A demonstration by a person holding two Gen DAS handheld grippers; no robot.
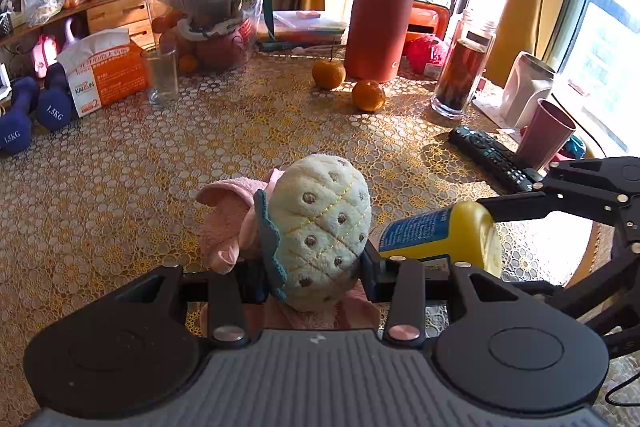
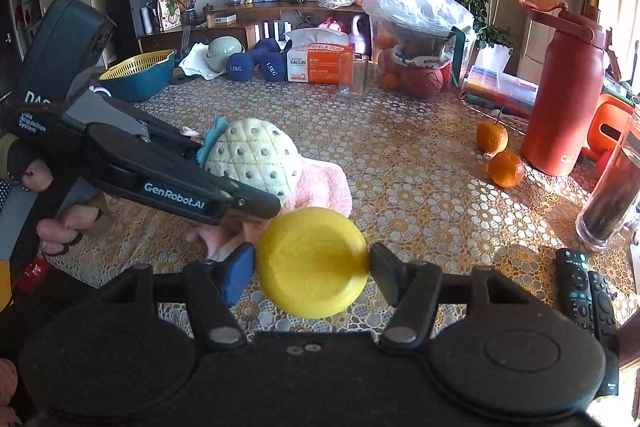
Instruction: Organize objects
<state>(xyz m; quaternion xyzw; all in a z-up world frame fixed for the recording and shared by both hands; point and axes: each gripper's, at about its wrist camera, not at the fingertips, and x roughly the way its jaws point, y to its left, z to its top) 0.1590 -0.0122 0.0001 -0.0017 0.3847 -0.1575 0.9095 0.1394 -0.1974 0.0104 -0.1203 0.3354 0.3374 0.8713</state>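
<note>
left wrist view: left gripper (image 1: 312, 275) jaws pinching the plush toy (image 1: 316, 231), low over the worktop (image 1: 120, 195); yellow bottle (image 1: 440, 233) just to its right, long axis sideways.
right wrist view: right gripper (image 2: 312, 267) jaws clamp the bottle's base, plush up-left.

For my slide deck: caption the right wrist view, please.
Right gripper holds a yellow bottle while left gripper clamps a pineapple plush toy.

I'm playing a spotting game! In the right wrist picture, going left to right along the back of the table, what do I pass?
Teal bowl with yellow strainer → blue dumbbells → orange tissue box → clear glass → two oranges → red water bottle.
</note>
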